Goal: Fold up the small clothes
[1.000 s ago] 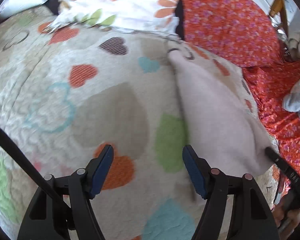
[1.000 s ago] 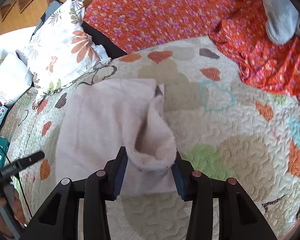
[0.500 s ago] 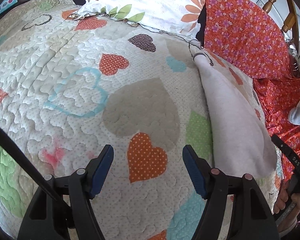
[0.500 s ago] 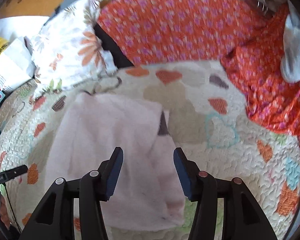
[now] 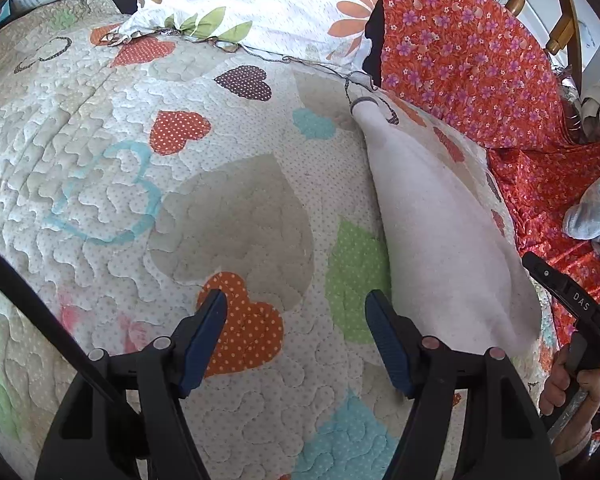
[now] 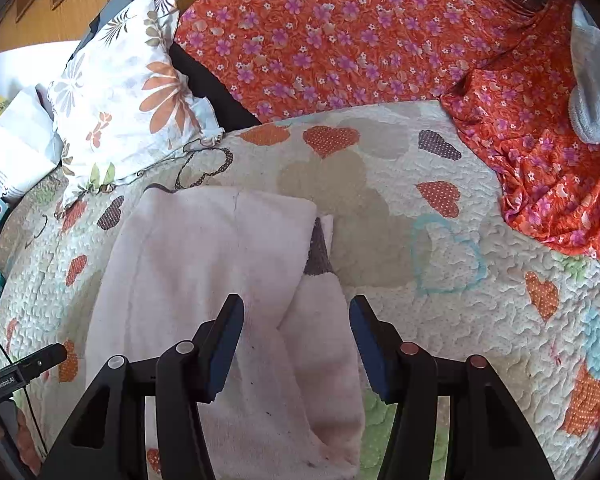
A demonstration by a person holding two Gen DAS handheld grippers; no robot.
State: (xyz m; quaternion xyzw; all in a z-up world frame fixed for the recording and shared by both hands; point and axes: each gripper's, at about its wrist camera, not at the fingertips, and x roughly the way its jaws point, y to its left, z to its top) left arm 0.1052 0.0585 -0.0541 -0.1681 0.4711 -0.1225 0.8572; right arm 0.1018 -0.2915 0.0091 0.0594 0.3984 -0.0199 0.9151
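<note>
Open quilt (image 5: 236,216) is seen ahead of the left gripper (image 5: 296,332), with nothing between its spread fingers; free passage toward centre and left of frame. At right of frame the way is taken by the pale folded garment (image 5: 432,232). Upper frame is blocked by the floral pillow (image 5: 268,4) and orange flowered cloth (image 5: 468,60). In the right wrist view the garment (image 6: 220,280) lies flat under and between the right gripper (image 6: 296,340), whose fingers stand apart from it. Bare quilt (image 6: 440,312) is left free at right; a grey cloth (image 6: 592,92) sits at upper right.
</note>
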